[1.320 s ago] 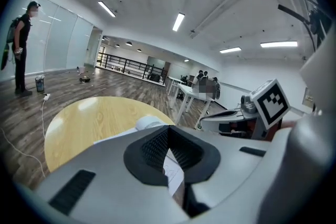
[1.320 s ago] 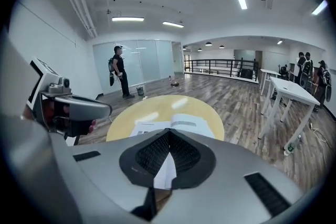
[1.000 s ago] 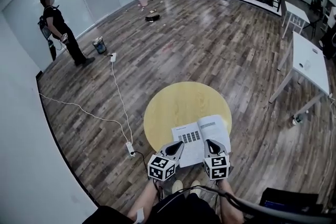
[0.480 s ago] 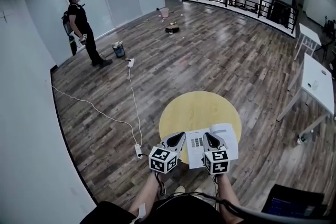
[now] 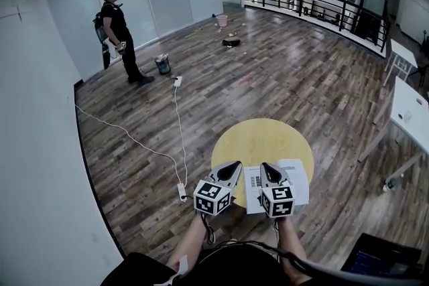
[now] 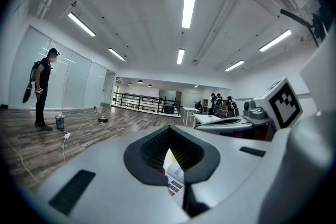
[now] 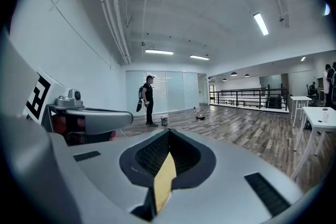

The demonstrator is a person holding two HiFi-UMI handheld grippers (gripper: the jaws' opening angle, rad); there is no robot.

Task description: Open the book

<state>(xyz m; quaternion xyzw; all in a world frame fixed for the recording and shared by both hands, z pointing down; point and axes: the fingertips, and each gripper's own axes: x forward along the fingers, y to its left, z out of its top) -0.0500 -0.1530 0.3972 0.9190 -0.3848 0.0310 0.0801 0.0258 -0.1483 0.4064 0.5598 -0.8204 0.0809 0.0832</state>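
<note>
The open white-paged book [image 5: 295,179] lies flat on the near right part of the round yellow table [image 5: 261,137]. The left gripper [image 5: 231,169] and the right gripper [image 5: 267,172] hover side by side over the table's near edge, each with its jaws pressed together and gripping nothing.

Matt paper book [image 5: 298,184], smooth yellow table [image 5: 261,137], wood-grain floor [image 5: 301,77].

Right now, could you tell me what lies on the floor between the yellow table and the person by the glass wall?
In the head view: a white cable across the floor, its power strip near the table, a bucket near the person.
</note>
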